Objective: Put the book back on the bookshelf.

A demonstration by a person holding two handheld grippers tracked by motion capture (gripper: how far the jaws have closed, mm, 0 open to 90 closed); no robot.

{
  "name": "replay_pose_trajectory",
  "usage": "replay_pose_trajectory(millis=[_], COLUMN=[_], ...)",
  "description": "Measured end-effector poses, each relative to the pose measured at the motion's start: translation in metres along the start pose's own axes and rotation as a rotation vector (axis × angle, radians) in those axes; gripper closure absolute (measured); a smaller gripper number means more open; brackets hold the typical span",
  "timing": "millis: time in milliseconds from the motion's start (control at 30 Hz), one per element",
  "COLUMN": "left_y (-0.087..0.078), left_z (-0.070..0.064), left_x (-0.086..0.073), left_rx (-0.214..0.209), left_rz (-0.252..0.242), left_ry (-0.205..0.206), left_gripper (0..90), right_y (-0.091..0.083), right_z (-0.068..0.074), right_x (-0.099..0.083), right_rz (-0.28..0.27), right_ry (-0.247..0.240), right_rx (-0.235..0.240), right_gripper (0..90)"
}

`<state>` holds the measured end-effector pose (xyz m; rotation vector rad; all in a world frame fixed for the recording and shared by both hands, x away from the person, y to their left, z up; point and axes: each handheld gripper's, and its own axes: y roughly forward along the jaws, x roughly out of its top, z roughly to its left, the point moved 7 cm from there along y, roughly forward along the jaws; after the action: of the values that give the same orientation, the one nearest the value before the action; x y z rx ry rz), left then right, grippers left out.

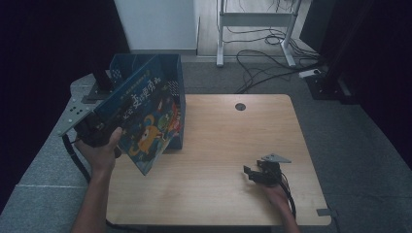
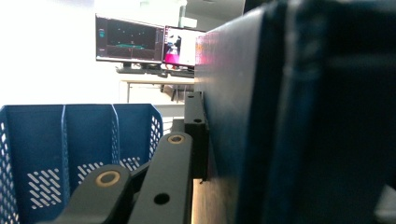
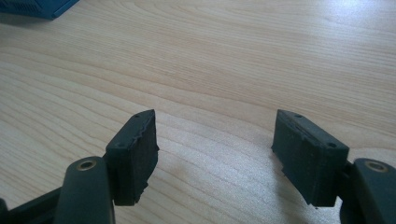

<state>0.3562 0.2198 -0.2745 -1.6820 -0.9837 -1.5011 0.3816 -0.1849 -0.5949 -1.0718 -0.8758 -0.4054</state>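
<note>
**Inspector:** Black fingers (image 2: 196, 135) of the left gripper (image 1: 99, 127) are pinching the picture book (image 1: 145, 121), tilted above the blue basket (image 1: 121, 65) at the bench's (image 1: 233, 145) left edge.

**Assessor:** Recommending it be squared upright, then lowered into a compartment. Right gripper (image 1: 253, 174) is idling on the bench, fingers (image 3: 133, 154) spread, holding nothing.

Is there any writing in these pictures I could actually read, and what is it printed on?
Book cover, held by the left gripper: large pale Chinese characters, too blurred to read.
Monitors behind the blue basket: their screen text is too small to read.
Nothing else bears writing.
</note>
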Motion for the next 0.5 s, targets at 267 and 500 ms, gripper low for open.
replay_pose_trajectory(millis=[267,500], left_y=[0.006,0.015], left_z=[0.004,0.01], left_x=[0.003,0.007], left_rx=[0.018,0.054], left_rz=[0.002,0.0], left_ry=[0.006,0.015], left_gripper=[82.2,82.2], right_y=[0.001,0.002], right_z=[-0.002,0.002], right_x=[-0.001,-0.001], right_rz=[0.013,0.027], right_ry=[0.015,-0.028], right_rx=[-0.005,-0.029], right_gripper=[31.6,31.6])
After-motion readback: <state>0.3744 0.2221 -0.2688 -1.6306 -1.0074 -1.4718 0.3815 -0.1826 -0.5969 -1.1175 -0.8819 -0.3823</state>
